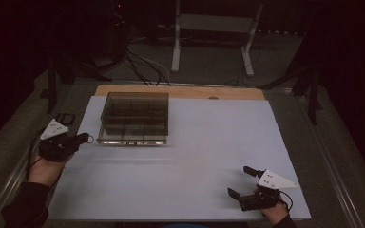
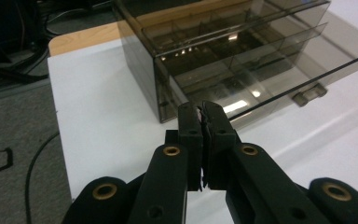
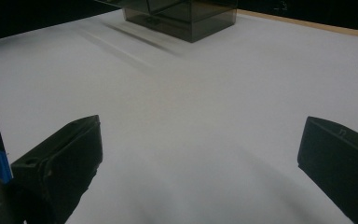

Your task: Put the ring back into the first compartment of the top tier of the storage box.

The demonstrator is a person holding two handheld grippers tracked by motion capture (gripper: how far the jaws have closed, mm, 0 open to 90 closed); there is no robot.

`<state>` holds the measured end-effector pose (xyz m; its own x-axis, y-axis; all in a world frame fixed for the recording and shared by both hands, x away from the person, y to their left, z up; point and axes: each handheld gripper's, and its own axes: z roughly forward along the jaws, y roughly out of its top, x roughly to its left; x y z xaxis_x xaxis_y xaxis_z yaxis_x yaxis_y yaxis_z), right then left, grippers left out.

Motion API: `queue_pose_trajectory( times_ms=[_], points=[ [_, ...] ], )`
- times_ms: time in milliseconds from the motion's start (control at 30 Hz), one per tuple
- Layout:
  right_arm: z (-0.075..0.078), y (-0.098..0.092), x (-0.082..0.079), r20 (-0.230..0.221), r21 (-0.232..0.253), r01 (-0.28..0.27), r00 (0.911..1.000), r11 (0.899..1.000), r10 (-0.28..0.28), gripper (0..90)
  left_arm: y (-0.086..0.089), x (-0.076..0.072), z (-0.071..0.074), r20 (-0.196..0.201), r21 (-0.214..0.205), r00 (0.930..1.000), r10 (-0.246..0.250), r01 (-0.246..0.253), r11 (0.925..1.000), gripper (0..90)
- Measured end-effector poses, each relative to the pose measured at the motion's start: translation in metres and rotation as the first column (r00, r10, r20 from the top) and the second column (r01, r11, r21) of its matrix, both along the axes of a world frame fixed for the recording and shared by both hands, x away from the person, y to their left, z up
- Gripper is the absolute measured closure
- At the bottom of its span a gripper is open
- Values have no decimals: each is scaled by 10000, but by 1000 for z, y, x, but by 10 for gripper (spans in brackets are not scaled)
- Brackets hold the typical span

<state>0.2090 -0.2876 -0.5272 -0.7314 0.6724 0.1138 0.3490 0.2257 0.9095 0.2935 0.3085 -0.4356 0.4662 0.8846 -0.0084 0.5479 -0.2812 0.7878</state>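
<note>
Right claw [image 1: 244, 182]: you hold it at the near right corner of the surface, its jaws spread wide apart with nothing between them; in the right gripper view both jaws frame bare white sheet.
Right hand [image 1: 274, 212]: it comes in from the near edge, wrapped around the tool's body, with the grey plate on top pointing right.
White sheet [image 1: 195, 156]: it covers most of the surface and lies bare between your two tools.
Left claw [image 1: 82, 138]: you hold it at the left edge of the sheet, farther from you than the right one, its jaws pressed together on nothing; in the left gripper view the tips [image 2: 203, 116] meet with only a thin seam between them.
Left hand [image 1: 45, 168]: it grips the tool from below, at the near left.
Organizer box [image 1: 134, 118]: a smoky, see-through box with divided compartments, standing on the far left part of the sheet.
Box to left claw: the box sits just to the right of your closed tips, its near left corner [image 2: 164, 112] closest to them; whether they touch it I cannot tell.
Box to right claw: well apart, far and to the left across the sheet.
Wooden edge [image 1: 180, 90]: a strip of the surface showing beyond the sheet's far side.
</note>
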Motion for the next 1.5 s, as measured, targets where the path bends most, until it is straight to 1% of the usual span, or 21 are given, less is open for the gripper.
queue_pose_trajectory(
  times_ms=[200,300,567,600,667,733,867,933,1200,1267,1433,1500],
  points=[
    [0,0,0,5,-3,-1,10000,10000,1,0,-2,2,7,88,13,9999,-64,64,10000,899],
    [0,0,0,6,4,0,10000,10000,0,0,-2,3,11,118,-89,9998,-137,138,9999,899],
    [0,0,0,-5,8,-19,10000,10000,19,0,-4,4,15,158,-98,9996,-232,234,9997,899],
    [0,0,0,3,8,-27,10000,10000,27,0,-6,5,17,153,-231,9994,-298,301,9993,899],
    [0,0,0,-2,5,-32,10000,10000,32,0,-7,5,18,174,-211,9992,-361,365,9991,899],
    [0,0,0,-2,9,-26,10000,10000,26,0,-8,6,19,134,-378,9988,-460,465,9982,899],
    [0,0,0,22,6,-23,10000,10000,23,0,-10,8,20,119,-342,9986,-514,518,9981,899],
    [0,0,0,28,14,-23,10000,10000,23,0,-11,9,21,111,-409,9983,-580,584,9975,899],
    [0,0,0,25,30,-34,10000,10000,34,0,-17,13,27,158,-339,9970,-755,760,9965,899],
    [0,0,-1,24,37,-37,10000,10000,37,0,-19,15,28,175,-475,9962,-849,857,9952,899],
    [0,0,-1,23,45,-40,10000,10000,40,0,-25,18,32,233,-446,9946,-1016,1026,9937,899],
    [0,0,-1,23,29,-37,10000,10000,37,0,-27,20,34,247,-504,9938,-1087,1099,9927,899]
  ],
)
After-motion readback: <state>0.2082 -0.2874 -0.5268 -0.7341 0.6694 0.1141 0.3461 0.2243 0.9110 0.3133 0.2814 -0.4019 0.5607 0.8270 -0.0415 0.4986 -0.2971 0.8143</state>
